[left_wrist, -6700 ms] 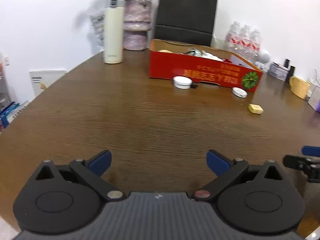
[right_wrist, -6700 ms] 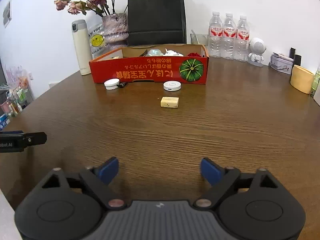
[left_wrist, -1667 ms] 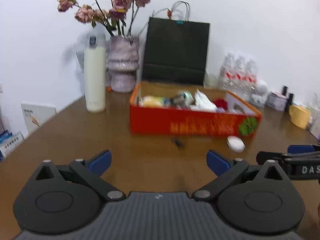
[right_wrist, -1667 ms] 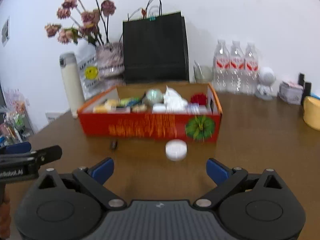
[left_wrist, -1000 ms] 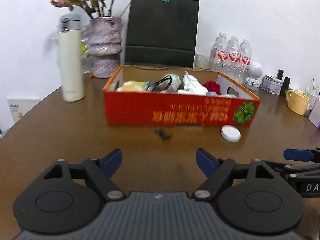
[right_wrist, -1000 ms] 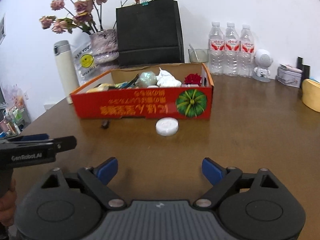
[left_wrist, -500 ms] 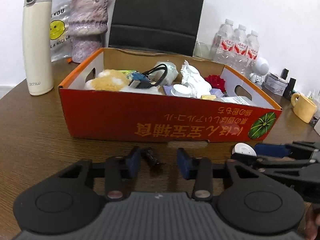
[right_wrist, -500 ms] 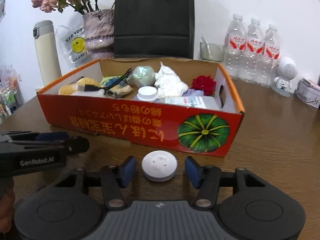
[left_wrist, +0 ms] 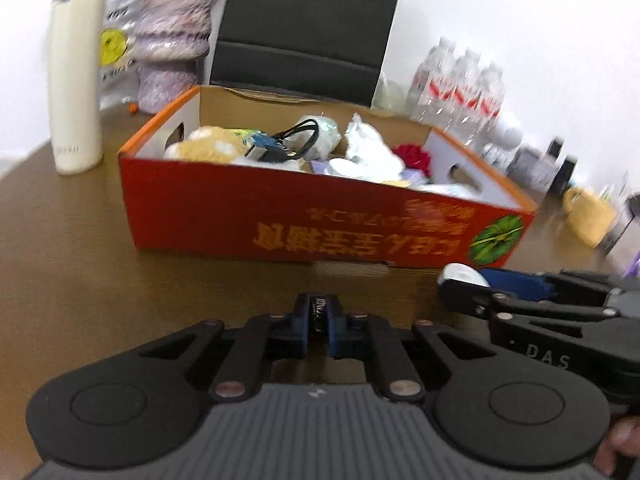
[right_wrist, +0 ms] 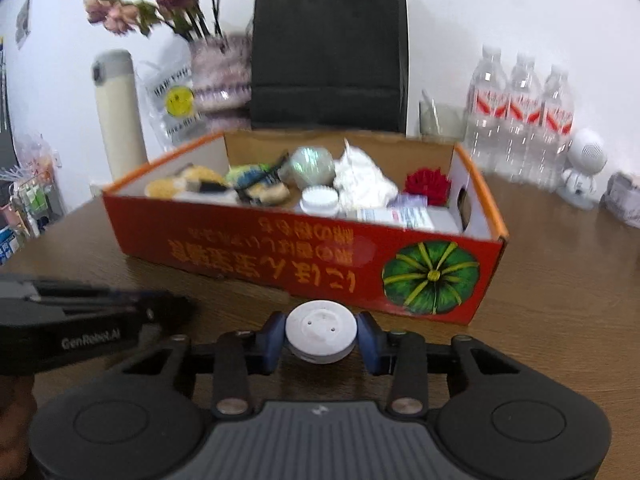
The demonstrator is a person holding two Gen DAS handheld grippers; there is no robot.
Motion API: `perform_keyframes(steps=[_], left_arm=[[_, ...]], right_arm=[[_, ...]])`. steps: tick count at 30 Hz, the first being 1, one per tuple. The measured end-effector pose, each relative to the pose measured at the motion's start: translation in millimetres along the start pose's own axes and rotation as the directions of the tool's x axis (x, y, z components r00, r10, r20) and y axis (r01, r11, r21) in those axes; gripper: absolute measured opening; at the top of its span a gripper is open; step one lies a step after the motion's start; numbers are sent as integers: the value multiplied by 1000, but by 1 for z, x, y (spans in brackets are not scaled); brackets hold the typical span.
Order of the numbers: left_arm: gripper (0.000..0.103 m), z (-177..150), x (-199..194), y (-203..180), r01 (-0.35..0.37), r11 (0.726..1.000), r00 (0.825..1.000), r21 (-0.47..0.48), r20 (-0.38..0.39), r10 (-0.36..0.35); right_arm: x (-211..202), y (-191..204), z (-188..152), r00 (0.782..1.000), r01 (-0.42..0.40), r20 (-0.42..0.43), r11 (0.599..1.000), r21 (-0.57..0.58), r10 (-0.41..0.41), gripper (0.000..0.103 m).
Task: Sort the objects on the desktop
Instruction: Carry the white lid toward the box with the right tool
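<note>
White puck [right_wrist: 320, 334] sits pinched, seemingly, between closing fingers [right_wrist: 272, 340].

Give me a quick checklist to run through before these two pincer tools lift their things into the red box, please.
1. Left gripper jaws closing on the small black piece: ok, it sits between them.
2. Right gripper jaws closing around the white round disc: ok, pads at both sides.
3. Disc clear of the red box wall: ok, a gap shows.
4. Room in the box: cannot tell, it looks crowded.
5. The two grippers apart: ok, side by side, not touching.
</note>
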State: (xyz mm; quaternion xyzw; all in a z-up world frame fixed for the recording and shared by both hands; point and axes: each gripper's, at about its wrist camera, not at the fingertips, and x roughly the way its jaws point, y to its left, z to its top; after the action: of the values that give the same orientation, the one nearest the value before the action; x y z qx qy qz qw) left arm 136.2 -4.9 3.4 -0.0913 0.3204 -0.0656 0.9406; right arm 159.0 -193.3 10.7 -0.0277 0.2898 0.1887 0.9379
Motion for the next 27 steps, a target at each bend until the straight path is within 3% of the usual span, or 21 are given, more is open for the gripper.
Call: perform_keyframes(steps=[5, 9, 14, 17, 19, 27], left_arm=[[9, -37, -46, -23, -20, 999, 999, 41, 32, 19], [9, -63, -88, -32, -44, 998, 996, 49, 79, 40], [9, -77, -140, -34, -115, 992, 971, 58, 217, 100], [9, -86, -167, -39, -111, 992, 954, 62, 286, 89], [9, -90, -175, -39, -72, 996, 954, 45, 295, 56], [9, -104, -187, -42, -70, 997, 956, 32, 288, 58]], right_arm=[[-44, 15, -27, 999, -35, 43, 996, 79, 31, 38], [-83, 29, -48, 996, -33, 86, 997, 74, 27, 38], [-133, 46, -68, 985, -40, 169, 998, 44, 32, 38], [-156, 54, -79, 976, -41, 213, 999, 34, 33, 38], [-167, 60, -85, 972, -40, 233, 999, 24, 33, 38], [-187, 67, -87, 962, -36, 271, 999, 1, 35, 38]])
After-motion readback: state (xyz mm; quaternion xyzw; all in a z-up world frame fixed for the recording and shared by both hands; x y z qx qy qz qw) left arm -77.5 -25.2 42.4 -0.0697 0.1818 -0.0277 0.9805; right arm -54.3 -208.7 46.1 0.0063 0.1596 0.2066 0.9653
